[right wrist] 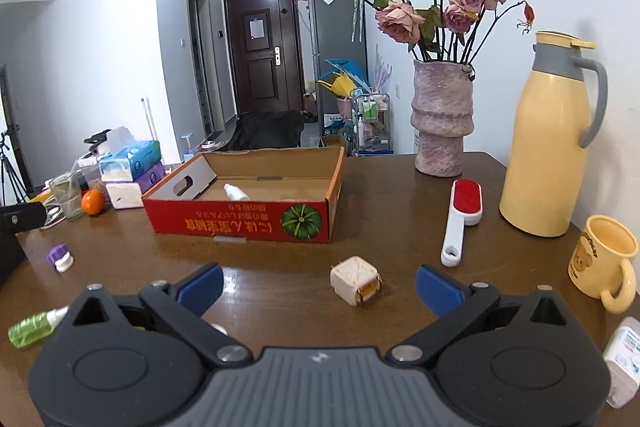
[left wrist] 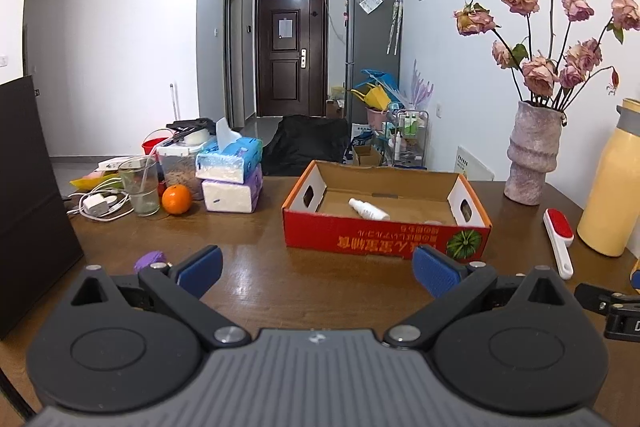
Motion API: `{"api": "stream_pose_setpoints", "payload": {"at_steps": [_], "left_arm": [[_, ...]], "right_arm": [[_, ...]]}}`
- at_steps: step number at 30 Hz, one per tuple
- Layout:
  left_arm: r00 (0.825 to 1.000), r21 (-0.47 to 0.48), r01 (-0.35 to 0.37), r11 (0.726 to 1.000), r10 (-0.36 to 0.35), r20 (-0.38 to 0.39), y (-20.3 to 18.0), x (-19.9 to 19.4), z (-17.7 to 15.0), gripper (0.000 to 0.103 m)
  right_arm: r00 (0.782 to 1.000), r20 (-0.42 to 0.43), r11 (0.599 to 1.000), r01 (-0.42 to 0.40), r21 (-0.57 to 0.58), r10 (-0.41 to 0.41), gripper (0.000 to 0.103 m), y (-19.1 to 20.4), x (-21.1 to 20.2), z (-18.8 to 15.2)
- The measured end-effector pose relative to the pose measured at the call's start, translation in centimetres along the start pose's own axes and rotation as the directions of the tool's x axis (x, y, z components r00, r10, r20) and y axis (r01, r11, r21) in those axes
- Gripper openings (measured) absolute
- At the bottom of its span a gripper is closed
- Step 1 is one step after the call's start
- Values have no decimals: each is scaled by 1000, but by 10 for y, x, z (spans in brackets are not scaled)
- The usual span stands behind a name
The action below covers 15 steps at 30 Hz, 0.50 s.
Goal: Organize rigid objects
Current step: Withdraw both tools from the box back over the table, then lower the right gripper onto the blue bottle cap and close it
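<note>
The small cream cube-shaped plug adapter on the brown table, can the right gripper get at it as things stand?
Probably yes. The cream cube adapter lies on bare wooden table just ahead of the right gripper, whose jaws stand wide open, with nothing between them.

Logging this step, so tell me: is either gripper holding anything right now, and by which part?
Nothing is held. The left gripper and the right gripper are both open, with only bare table between their blue pads.
</note>
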State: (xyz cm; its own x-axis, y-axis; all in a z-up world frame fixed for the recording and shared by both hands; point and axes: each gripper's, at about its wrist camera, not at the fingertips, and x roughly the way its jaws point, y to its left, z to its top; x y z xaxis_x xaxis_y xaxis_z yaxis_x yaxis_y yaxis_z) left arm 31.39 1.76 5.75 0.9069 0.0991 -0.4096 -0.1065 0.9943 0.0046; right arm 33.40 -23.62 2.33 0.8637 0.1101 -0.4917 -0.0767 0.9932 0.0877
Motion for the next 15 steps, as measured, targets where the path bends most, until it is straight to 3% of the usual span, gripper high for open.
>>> {"api": "stream_pose_setpoints", "payload": {"at_steps": [15], "left_arm": [[999, 14, -47, 999, 47, -7, 23, -34, -68, 103]], "right_arm": [[999, 1, 997, -39, -62, 40, 103, 10, -39, -64]]}}
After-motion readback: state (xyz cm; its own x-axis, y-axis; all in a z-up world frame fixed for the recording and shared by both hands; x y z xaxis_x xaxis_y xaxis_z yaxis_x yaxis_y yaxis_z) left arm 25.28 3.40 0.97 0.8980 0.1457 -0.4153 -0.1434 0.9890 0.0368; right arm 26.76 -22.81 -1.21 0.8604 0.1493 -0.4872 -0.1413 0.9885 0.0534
